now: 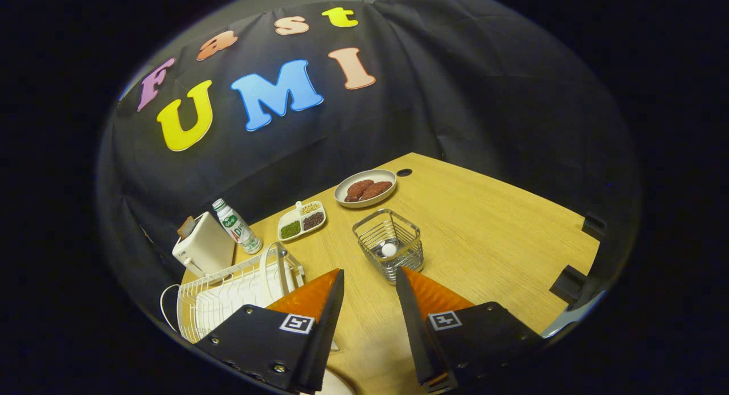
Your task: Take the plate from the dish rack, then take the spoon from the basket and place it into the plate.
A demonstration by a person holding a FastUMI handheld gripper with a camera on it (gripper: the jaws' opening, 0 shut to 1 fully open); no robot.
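A wire basket (pixel 389 244) stands on the wooden table (pixel 484 235) just ahead of my fingertips, slightly toward the right one. A white rounded spoon end (pixel 389 250) shows inside it. My gripper (pixel 370 271) is open above the table with nothing between its fingers. The white wire dish rack (pixel 228 298) sits beside and partly behind the left finger; a thin curved rim (pixel 279 258) rises at its near end, and I cannot tell whether it is a plate or a handle. A pale round edge (pixel 335 386), likely the plate, peeks out low between the finger bases.
Beyond the rack stand a white toaster (pixel 202 250) and a small bottle (pixel 236 227). Farther back lie a divided dish of grains (pixel 302 219) and an oval plate of brown food (pixel 365 188). Black clamps (pixel 569 284) grip the table's right edge.
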